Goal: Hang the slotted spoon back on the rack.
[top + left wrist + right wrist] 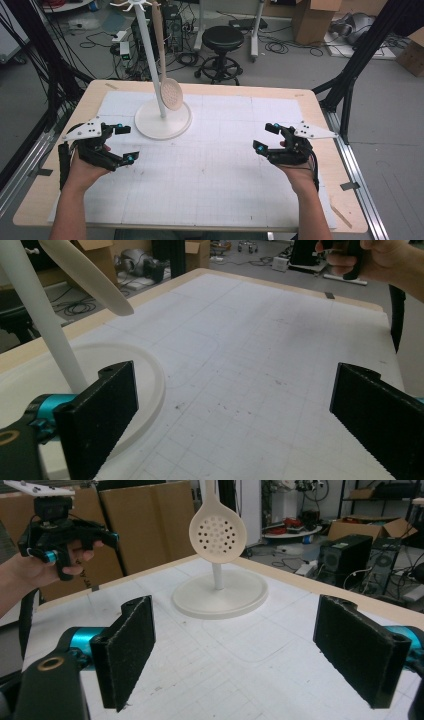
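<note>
A cream slotted spoon (170, 92) hangs from the top of a white stand (163, 120) at the back left of the table. In the right gripper view the spoon's perforated bowl (218, 532) faces me above the stand's round base (220, 595). My left gripper (125, 143) hovers open at the left, just beside the base, nothing between its jaws. In the left gripper view (235, 415) the stand's pole (45, 325) rises close at left. My right gripper (266, 137) is open at the right, well apart from the stand, and empty (250, 655).
A white gridded mat (210, 165) covers most of the wooden table (320, 105). Beyond the far edge stand a black stool (222, 42), cables, computer cases and cardboard boxes (312, 17). Black frame struts (350, 75) rise at both sides.
</note>
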`<state>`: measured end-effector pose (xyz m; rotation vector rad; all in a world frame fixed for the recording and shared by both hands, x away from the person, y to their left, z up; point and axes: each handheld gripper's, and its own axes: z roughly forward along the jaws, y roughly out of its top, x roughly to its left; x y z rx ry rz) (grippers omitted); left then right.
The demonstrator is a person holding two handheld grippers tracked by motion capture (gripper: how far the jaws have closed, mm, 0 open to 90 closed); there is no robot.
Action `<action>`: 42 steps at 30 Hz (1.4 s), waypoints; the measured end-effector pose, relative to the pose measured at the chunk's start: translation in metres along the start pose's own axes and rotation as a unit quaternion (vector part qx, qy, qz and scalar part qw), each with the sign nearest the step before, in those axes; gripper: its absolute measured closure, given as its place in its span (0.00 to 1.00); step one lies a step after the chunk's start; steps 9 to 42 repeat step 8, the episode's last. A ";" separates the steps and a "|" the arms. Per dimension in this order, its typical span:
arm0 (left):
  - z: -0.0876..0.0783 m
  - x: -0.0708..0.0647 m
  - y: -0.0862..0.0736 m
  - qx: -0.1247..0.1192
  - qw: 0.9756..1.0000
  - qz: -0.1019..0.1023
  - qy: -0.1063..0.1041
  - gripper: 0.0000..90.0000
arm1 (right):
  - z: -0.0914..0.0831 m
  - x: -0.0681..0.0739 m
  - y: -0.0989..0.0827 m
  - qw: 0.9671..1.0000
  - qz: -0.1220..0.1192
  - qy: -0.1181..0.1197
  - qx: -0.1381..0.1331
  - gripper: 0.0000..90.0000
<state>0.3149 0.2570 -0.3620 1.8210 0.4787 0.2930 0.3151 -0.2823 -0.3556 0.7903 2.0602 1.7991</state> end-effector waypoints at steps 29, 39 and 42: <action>0.000 0.001 -0.001 0.001 1.000 -0.002 -0.001 0.06 | 0.000 -0.001 0.000 1.000 0.002 -0.001 0.003 0.18; 0.000 0.001 -0.001 0.001 1.000 -0.002 -0.001 0.06 | 0.000 -0.001 0.000 1.000 0.002 -0.001 0.003 0.18; 0.000 0.001 -0.001 0.001 1.000 -0.002 -0.001 0.06 | 0.000 -0.001 0.000 1.000 0.002 -0.001 0.003 0.18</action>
